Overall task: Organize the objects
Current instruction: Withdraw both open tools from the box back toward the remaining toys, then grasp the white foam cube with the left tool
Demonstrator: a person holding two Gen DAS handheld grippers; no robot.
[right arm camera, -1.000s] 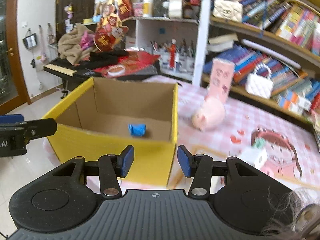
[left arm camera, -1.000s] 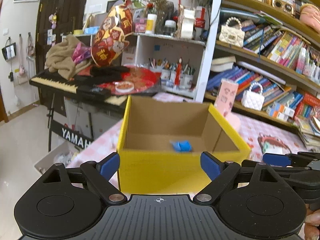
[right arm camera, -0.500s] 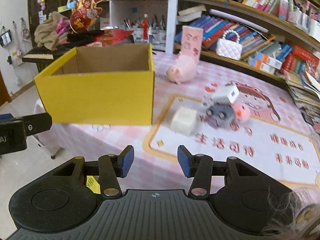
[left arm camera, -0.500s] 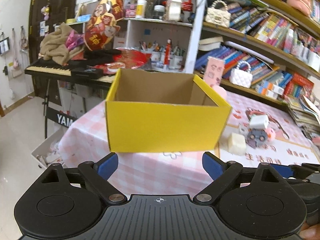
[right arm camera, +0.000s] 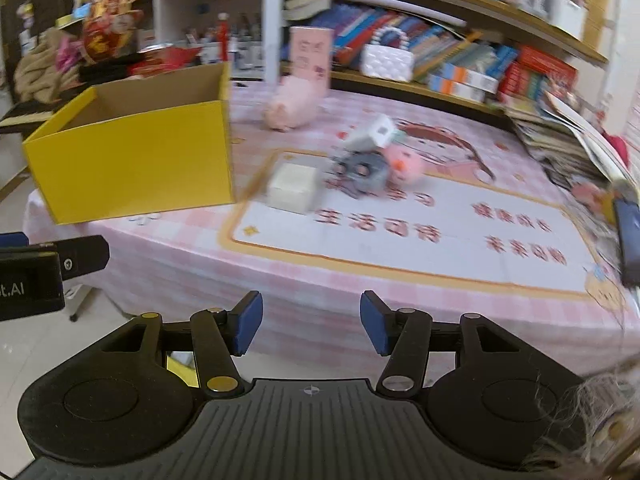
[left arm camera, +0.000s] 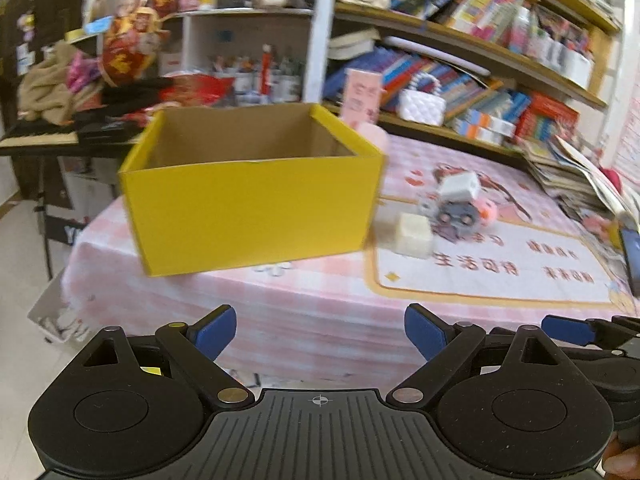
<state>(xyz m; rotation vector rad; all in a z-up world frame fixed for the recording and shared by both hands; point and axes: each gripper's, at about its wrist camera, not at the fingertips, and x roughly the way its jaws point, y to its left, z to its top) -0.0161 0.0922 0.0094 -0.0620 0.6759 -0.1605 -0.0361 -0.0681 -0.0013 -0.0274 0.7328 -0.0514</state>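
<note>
Jaws of the left gripper (left arm camera: 319,330) stand spread wide, empty; the right gripper (right arm camera: 311,322), its jaws just opening, half apart, also holds nothing. Beyond, on the pink checked table (right arm camera: 320,280), a yellow box (left arm camera: 252,208) sits open-topped, a cream cube (right arm camera: 293,188) just beside it, small toys (right arm camera: 374,160) behind.

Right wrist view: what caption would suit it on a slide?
Open right gripper, its jaws just widened, faces a yellow box and small toys on a pink tablecloth.
</note>
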